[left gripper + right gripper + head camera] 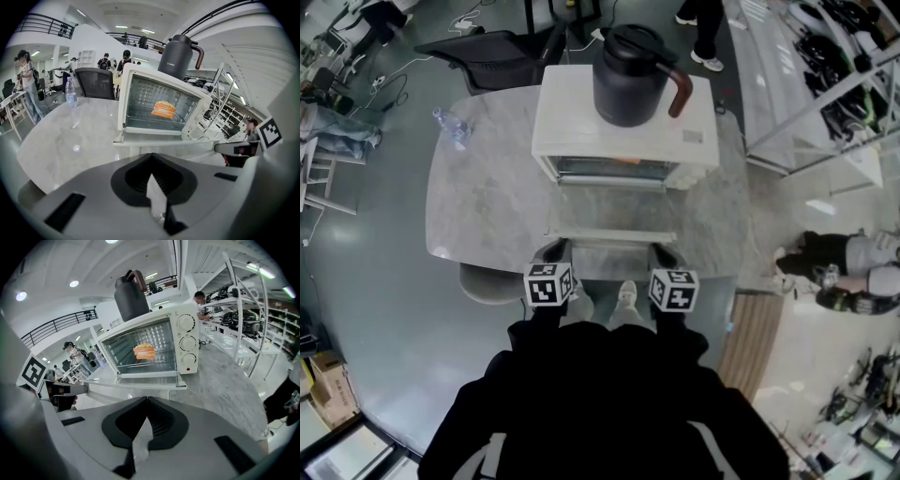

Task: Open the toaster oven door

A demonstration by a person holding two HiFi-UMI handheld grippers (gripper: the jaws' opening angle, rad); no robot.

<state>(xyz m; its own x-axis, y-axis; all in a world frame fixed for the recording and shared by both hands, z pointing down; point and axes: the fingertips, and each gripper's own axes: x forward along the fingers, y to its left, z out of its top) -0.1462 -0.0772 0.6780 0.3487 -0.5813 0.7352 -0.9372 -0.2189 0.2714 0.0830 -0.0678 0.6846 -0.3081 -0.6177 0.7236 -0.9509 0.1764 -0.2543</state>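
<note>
While both pairs of jaws sit pressed together on nothing, we hold the left gripper (pixel 555 249) and right gripper (pixel 664 255) at the near edge of the table (pixel 487 202). Just ahead, the toaster oven door (pixel 609 211) lies dropped flat toward us. Behind it the toaster oven (pixel 572 122) shows orange food (pixel 164 109) on its rack. A dark jug (pixel 628 80) stands on top, and a water bottle (pixel 450 124) stands far left.

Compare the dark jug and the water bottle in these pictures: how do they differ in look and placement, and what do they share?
The jug is dark grey and opaque; the water bottle is clear. The jug has a brown side handle; the water bottle has none. The jug stands on top of the toaster oven; the water bottle stands on the table, off to the left of it. Both stand upright.
</note>
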